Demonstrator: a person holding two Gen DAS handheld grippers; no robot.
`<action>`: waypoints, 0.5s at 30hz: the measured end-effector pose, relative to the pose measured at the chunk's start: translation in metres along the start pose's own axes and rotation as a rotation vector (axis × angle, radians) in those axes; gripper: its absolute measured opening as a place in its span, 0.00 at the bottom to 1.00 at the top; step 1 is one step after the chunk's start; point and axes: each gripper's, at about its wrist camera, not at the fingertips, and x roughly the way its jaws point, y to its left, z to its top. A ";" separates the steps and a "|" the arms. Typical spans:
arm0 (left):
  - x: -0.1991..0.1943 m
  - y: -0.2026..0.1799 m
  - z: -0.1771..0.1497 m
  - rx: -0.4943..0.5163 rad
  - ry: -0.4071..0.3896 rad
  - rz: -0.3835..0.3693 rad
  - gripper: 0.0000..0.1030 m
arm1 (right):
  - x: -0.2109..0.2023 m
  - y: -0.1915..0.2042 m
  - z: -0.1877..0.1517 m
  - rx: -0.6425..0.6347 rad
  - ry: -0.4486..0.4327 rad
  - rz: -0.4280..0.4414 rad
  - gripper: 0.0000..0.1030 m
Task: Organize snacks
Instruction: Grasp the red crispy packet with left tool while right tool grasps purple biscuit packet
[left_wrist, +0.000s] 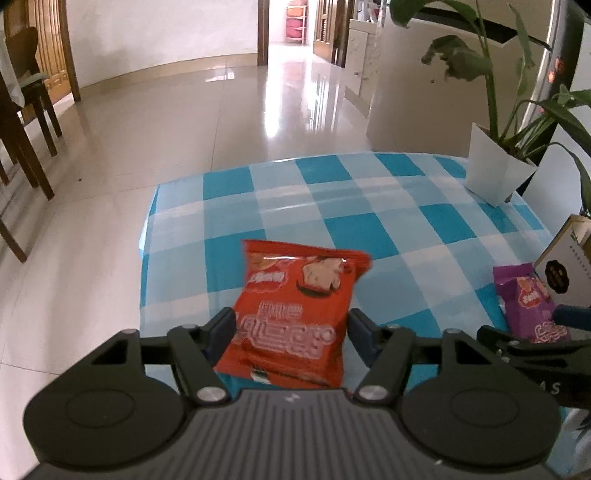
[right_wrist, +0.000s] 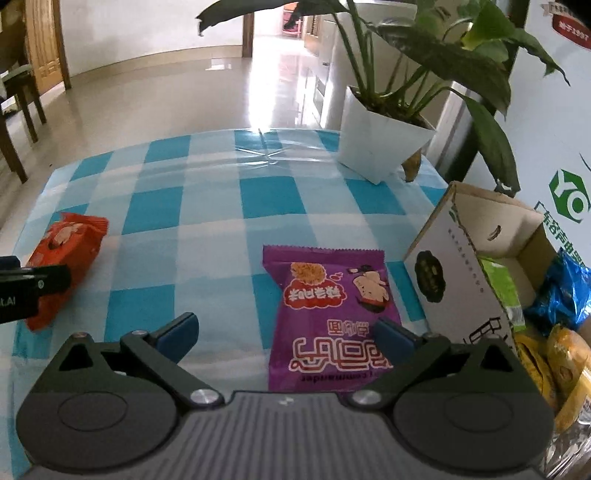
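Between the blue pads of the left gripper (left_wrist: 289, 332) sits the red snack packet (left_wrist: 295, 314), clamped at both side edges with its near end raised off the checked tablecloth (left_wrist: 369, 192); off to that gripper's right the right gripper (right_wrist: 286, 336) hangs with its jaws spread wide and gripping nothing; the purple snack packet (right_wrist: 328, 317) lies flat on the cloth between them, its edge just at the right-hand pad, well clear of the other; just beside the purple packet, further right, stands an open cardboard box (right_wrist: 443, 273) at the table's edge; inside it lie a green packet (right_wrist: 502, 284), a blue foil packet (right_wrist: 561, 291) and, nearer the camera, yellow-orange wrapped snacks (right_wrist: 569, 365); beyond the box a white angular plant pot (right_wrist: 380, 144) holds a leafy green plant (right_wrist: 443, 55), its soil hidden from here.
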 end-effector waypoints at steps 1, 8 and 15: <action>0.001 -0.001 0.001 -0.001 -0.004 -0.002 0.68 | 0.001 0.000 0.000 0.008 0.001 0.000 1.00; 0.013 -0.015 0.002 0.052 0.005 0.025 0.78 | 0.005 -0.003 0.002 0.005 0.004 -0.003 1.00; 0.016 -0.031 -0.002 0.136 0.000 0.105 0.64 | 0.004 -0.006 0.002 -0.025 -0.005 -0.021 0.83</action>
